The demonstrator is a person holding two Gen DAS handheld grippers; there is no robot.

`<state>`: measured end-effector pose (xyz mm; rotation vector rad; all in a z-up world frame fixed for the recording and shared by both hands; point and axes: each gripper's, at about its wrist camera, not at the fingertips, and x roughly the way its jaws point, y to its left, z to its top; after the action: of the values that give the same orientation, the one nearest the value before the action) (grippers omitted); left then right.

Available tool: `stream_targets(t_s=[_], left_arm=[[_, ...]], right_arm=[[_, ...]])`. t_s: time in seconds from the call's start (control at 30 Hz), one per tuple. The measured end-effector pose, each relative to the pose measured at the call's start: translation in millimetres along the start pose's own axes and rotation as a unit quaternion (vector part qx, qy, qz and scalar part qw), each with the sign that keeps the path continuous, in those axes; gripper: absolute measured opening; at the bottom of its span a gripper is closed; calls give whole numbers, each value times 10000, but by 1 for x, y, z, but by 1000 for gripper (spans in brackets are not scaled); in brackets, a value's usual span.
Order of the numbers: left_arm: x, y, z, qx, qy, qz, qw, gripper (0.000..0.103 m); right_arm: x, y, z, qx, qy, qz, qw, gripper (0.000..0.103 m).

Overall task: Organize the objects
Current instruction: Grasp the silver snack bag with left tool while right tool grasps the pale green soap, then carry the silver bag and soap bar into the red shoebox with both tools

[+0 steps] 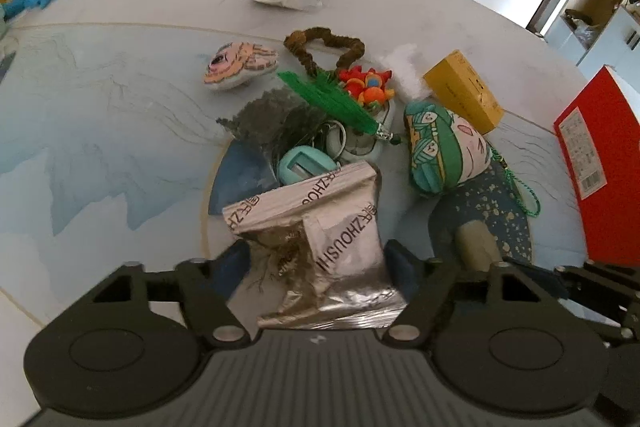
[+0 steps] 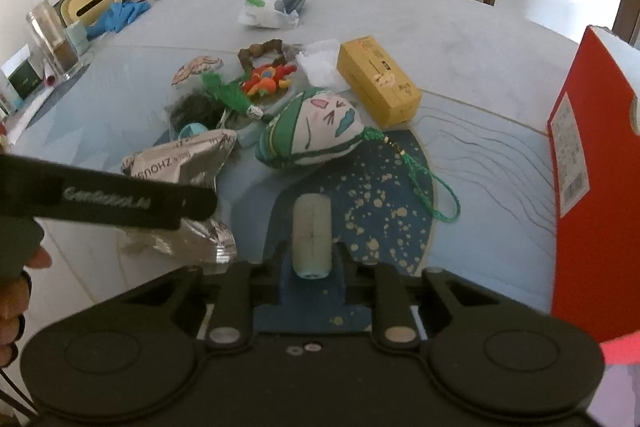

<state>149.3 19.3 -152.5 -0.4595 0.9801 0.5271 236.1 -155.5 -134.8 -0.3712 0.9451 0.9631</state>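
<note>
Silver foil pouch [image 1: 316, 247], one, clamped in left hand-held gripper [image 1: 316, 263], long axis running straight ahead toward the heap. Pale cylinder [image 2: 311, 237], one, pinched in right hand-held gripper [image 2: 311, 267], axis likewise forward. Relative to the yellow box [image 2: 378, 91], one: green-striped plush [image 2: 314, 129] just left and nearer; red box [image 2: 592, 167] well right, seemingly nearer the right arm.
</note>
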Motion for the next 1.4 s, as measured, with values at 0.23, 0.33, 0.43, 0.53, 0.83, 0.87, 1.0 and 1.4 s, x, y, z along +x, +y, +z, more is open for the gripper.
stream_targets(t_s=[0.23, 0.33, 0.43, 0.53, 0.83, 0.87, 1.0, 1.4], left_arm=[[-7, -4, -3, 144, -78, 3, 9999, 46], [-14, -6, -8, 236, -76, 9, 9997, 44], [-24, -10, -11, 369, -141, -64, 9992, 44], [-37, -17, -10, 495, -183, -230, 9983, 44], [-83, -62, 9, 1081, -517, -711, 9902, 44], [-88, -69, 11, 1157, -551, -770, 9888, 44], [-105, -105, 24, 1533, -703, -1070, 9799, 44], [-101, -226, 50, 2435, -440, -1843, 9512, 44]], right_arm=[[-5, 2, -4, 146, -94, -93, 9998, 19], [-13, 1, -7, 292, -146, -79, 9994, 19], [-27, -2, -10, 479, -285, -22, 9984, 19], [-42, -3, -13, 614, -372, 45, 9974, 19], [-113, -24, -11, 925, -1032, -152, 9902, 19], [-125, -30, -10, 977, -1141, -217, 9884, 19], [-159, -52, -8, 1170, -1471, -457, 9811, 19], [-200, -147, -27, 1943, -1675, -1302, 9577, 19]])
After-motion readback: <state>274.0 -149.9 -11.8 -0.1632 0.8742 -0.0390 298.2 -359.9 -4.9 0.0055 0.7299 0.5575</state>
